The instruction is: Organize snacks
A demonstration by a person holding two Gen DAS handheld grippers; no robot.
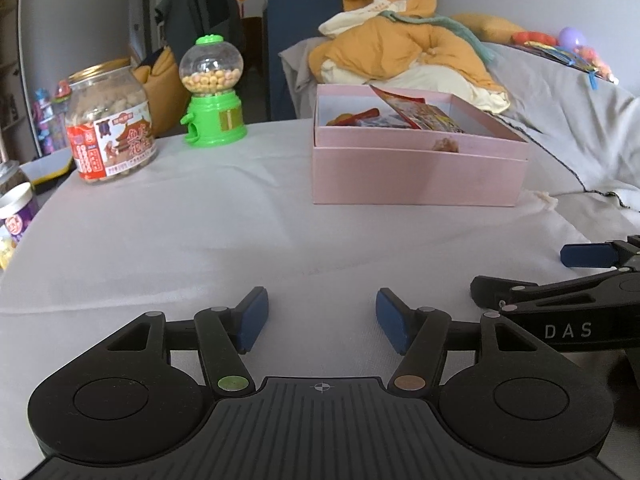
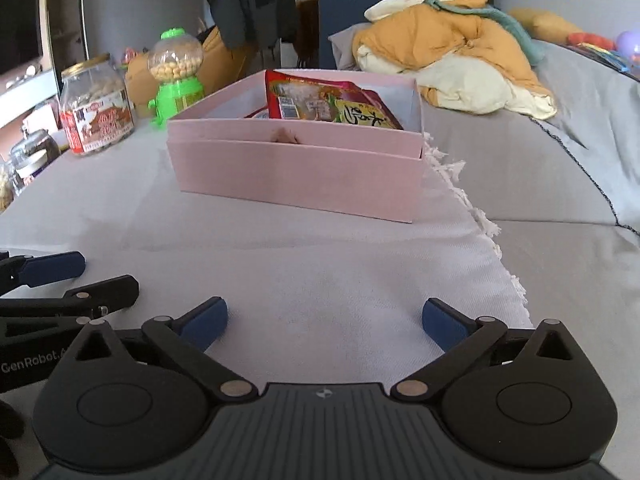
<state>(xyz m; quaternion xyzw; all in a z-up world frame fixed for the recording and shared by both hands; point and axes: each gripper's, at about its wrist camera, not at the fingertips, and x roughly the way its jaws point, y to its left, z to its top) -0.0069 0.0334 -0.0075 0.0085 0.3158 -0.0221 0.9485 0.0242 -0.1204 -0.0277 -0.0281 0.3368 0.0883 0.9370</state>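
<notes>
White cloth-covered table in a cluttered living room. Far left, clear plastic jar with red label, then green gumball-style candy dispenser, then open pink cardboard box holding red snack packets, at table's right. Left gripper jaws apart, empty, above bare cloth. Right gripper beside it, spread wide, empty.

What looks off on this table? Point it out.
The pink box has a brownish smudge on its front rim, like a stain or scuff. A red snack packet stands tilted inside, poking above the rim.
</notes>
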